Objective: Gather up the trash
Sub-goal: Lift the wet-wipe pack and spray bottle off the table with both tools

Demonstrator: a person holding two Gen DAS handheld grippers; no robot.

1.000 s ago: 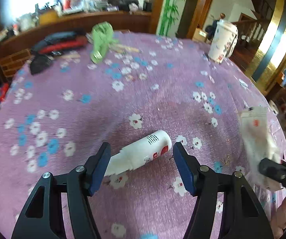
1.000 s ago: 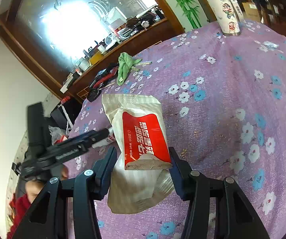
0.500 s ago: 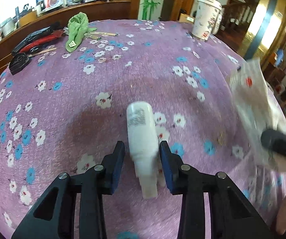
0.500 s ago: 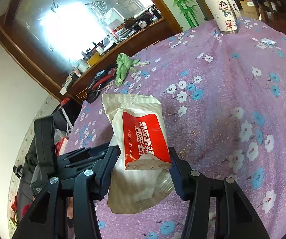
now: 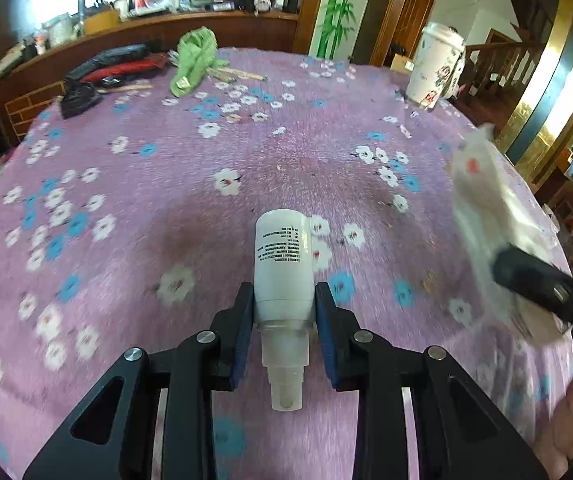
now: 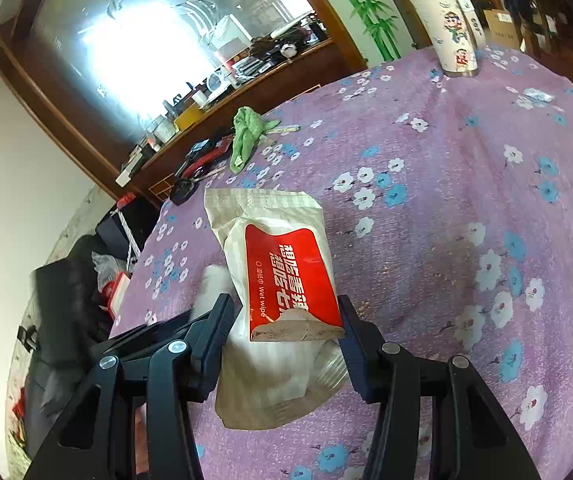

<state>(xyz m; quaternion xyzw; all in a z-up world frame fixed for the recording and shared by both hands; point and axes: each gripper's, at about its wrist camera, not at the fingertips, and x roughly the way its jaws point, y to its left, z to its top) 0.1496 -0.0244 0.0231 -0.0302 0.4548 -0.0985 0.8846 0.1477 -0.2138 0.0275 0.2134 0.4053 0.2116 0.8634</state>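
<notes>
While the purple flowered tablecloth (image 5: pixel 246 152) fills both views, a tall paper cup (image 5: pixel 436 66) stands at its 1 o'clock edge and a green cloth (image 5: pixel 194 58) lies at 11 o'clock. Right gripper (image 6: pixel 284 320): jaws pinching a wet-wipe packet (image 6: pixel 282 264) with a red label, lifted clear of the table. Left gripper (image 5: pixel 284 312): jaws closing, pads against a white bottle (image 5: pixel 283 264) at 6 o'clock, its nozzle pointing back toward the camera.
</notes>
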